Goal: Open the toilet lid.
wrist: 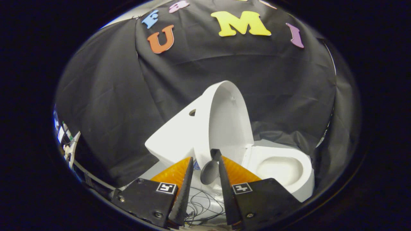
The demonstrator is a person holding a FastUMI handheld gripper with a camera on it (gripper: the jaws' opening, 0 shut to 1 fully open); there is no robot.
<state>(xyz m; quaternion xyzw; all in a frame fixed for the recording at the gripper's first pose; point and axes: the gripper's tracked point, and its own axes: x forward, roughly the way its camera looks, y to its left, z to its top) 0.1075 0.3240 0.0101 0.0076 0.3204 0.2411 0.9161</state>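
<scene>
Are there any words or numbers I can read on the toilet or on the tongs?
Toilet lid and bowl: no words or numbers.
Square markers on the tongs: black-and-white patterns, not words.
Small tags off beside the wall cloth: too small to read.
The tongs' fingers sit either side of the raised lid's lower edge.

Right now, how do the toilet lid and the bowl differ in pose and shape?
The lid stands raised, near upright, against the tank; the bowl lies low with its opening upward. The lid is a thin shell; the bowl is a deep basin. Both are white. The tool flanks the lid's lower edge.
</scene>
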